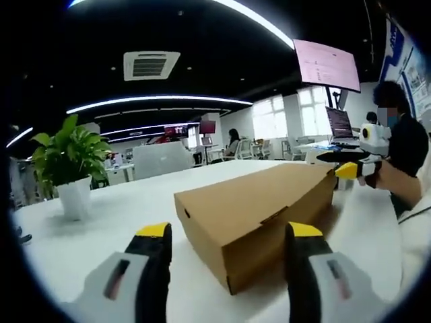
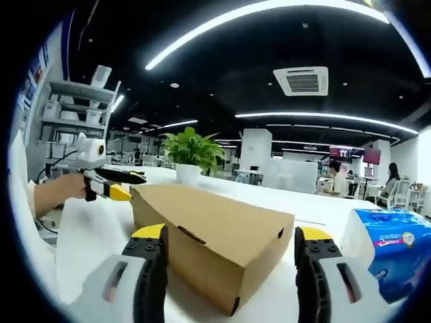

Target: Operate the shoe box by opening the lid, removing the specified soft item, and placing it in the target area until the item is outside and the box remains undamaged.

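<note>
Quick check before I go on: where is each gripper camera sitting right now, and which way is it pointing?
Left gripper view: rides the left gripper, jaws apart, looking along the closed shoe box towards the potted plant; the right gripper and a person's arm show at the far end.
Right gripper view: rides the right gripper, jaws apart, facing the shoe box from the opposite end; the left gripper and hand show beyond, a blue tissue pack alongside.
Shared: shoe box, potted plant, white table.
</note>
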Demonstrator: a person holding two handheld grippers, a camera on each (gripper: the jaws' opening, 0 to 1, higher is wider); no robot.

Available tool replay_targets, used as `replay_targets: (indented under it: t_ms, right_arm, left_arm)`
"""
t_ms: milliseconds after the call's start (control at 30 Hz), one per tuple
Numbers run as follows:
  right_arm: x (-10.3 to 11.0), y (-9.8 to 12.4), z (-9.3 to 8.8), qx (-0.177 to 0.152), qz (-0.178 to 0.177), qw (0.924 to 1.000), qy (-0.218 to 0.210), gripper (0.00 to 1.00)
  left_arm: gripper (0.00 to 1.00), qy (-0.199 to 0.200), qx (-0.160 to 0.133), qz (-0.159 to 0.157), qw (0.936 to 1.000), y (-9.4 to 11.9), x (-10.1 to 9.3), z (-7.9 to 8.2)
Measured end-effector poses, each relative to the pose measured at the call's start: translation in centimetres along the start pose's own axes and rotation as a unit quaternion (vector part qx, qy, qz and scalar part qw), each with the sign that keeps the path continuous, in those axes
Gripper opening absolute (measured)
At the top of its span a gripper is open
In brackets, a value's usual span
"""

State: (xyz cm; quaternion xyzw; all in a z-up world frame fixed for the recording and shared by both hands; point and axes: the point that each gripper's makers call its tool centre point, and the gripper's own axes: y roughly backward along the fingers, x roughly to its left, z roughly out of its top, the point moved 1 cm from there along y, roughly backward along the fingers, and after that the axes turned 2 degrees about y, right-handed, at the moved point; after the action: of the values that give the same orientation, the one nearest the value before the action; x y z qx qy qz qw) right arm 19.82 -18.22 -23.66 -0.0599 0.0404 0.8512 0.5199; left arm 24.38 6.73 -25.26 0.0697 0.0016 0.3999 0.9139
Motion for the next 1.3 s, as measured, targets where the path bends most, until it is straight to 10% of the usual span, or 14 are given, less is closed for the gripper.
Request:
replay_targets:
  t_ms: [1300]
  right_arm:
    - [0.9,-1.1,-3.3,0.068,0.024,0.9964,0.046,0.77]
  left_arm:
    - [0.61,0.009,-0.002,-0.013,0.9999,-1.1,-1.7,-1.0]
